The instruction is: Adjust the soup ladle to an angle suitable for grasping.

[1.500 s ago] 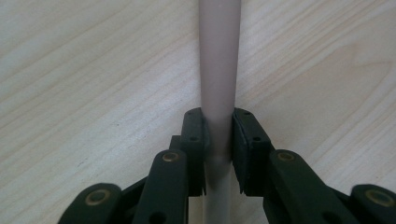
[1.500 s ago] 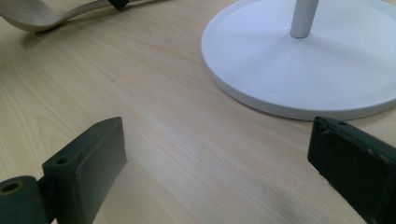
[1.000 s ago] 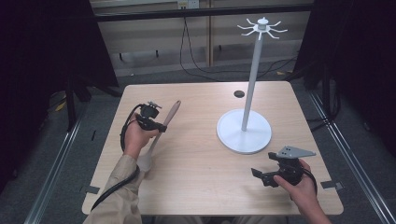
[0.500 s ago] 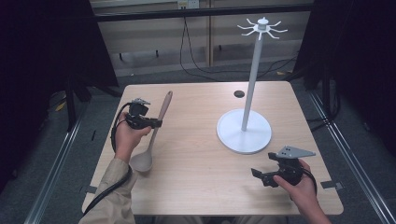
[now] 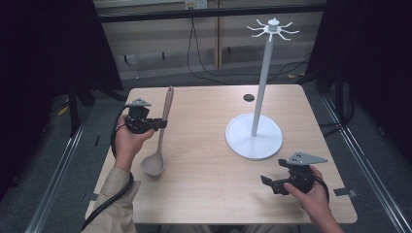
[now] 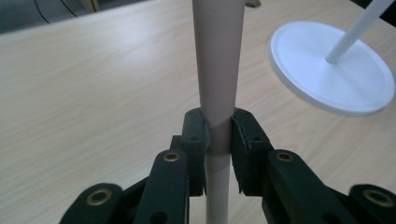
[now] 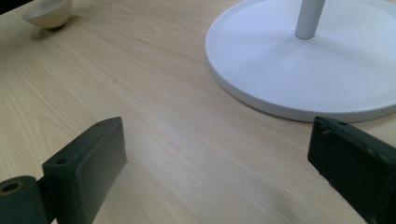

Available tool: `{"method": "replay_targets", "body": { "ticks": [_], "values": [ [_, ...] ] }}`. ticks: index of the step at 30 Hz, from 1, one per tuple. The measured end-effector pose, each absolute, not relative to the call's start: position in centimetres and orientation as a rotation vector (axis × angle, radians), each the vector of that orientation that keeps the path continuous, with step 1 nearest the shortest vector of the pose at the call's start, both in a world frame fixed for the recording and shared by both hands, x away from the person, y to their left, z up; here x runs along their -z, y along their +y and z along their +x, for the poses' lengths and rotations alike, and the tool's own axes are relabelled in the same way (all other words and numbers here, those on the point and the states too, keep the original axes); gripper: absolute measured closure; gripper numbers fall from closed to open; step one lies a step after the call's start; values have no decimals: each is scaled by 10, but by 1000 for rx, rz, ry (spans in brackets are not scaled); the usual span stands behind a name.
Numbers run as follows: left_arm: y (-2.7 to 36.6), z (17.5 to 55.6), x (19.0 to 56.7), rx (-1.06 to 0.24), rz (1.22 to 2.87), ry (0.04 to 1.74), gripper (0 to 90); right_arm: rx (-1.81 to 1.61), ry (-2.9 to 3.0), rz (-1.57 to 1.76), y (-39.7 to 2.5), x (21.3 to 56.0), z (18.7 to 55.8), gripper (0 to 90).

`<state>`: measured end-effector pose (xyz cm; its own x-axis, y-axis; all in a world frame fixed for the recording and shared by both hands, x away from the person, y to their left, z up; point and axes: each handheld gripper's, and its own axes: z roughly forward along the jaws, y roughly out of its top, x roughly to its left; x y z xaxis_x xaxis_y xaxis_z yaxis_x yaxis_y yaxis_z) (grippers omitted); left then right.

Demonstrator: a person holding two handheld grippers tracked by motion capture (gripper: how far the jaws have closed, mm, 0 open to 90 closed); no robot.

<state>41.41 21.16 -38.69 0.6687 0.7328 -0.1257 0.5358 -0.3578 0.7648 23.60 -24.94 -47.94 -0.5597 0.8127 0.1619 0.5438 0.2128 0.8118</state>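
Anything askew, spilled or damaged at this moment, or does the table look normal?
Nothing stands out. The left gripper is shut on the ladle handle, its bowl low by the table. The white stand is upright. The right gripper is open, holding nothing. No spill or breakage shows.

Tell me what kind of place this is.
Probably a lab or test room, not a kitchen: a bare wooden table ringed by black curtains, loose cables on the floor, and a hand-held left gripper clamping a ladle.
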Motion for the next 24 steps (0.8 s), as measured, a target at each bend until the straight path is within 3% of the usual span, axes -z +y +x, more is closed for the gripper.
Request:
{"method": "replay_targets", "body": {
  "ticks": [24],
  "values": [
    [196,400,363,-362,1896,857,766,-1277,2188,1252,-243,479,238,39]
  ]
}}
